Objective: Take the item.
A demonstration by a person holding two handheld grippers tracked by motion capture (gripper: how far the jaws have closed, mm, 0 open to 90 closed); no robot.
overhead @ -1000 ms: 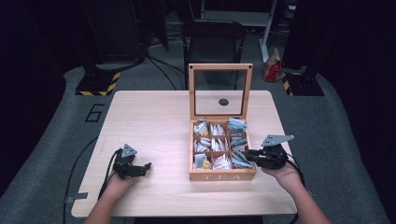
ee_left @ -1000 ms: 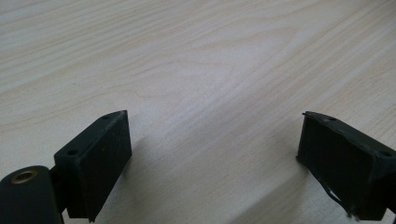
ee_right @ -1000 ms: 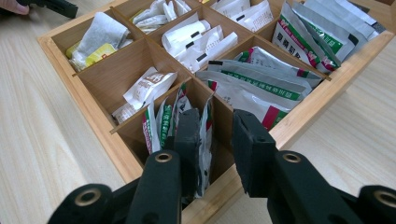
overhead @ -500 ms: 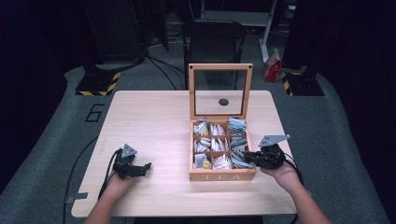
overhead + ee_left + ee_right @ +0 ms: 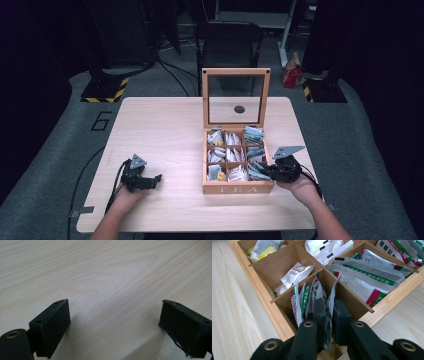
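Tabletop: right gripper pinches upright tea packet; left gripper gapes wide.

Tea box mid-table; left claw left, right claw inside box.

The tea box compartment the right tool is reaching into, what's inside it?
Several upright green-and-white sachets fill that compartment of the tea box. The right tool pinches one sachet. The compartment floor is covered.

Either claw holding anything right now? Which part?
Right claw pinches one tea packet by its upper edge, in the near right compartment of the tea box. Left claw is open over bare table, holding nothing.
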